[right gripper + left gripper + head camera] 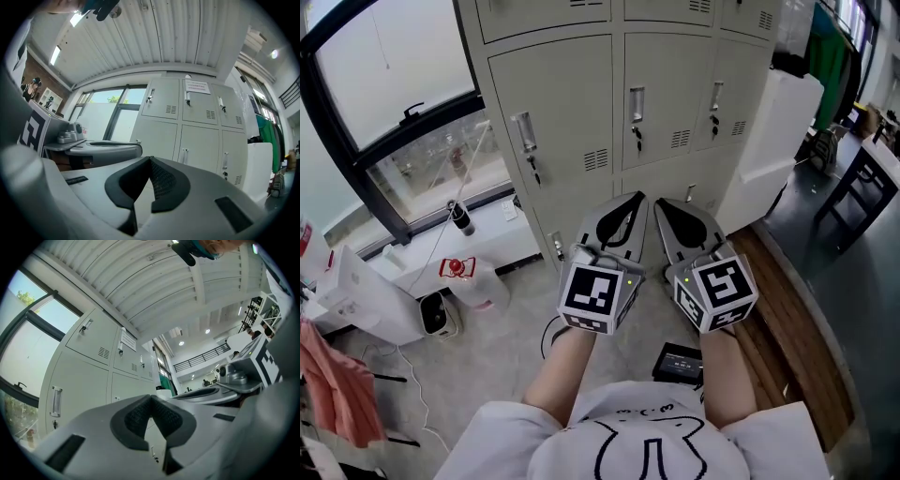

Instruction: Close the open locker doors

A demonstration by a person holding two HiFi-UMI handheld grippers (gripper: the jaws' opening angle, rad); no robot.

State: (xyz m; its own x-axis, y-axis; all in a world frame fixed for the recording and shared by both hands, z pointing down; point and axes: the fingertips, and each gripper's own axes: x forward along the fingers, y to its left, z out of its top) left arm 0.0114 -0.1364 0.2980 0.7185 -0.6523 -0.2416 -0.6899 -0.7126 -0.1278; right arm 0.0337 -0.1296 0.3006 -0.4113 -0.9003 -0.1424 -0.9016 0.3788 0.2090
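Currently left gripper (638, 200) and right gripper (660, 203) are clenched empty, facing the closed lockers (572, 112)

The lockers (572, 103) are pale grey. The left gripper (640, 196) and right gripper (657, 202) are grey with black-and-white square marks. A cloth (337, 389) looks pink, I think.

Left gripper (636, 199) and right gripper (660, 202): held side by side ahead of me, both pointing toward 12 o'clock, tips near each other but apart. Jaws of each are together, with nothing between them. My forearms (563, 367) reach up from 6 o'clock.
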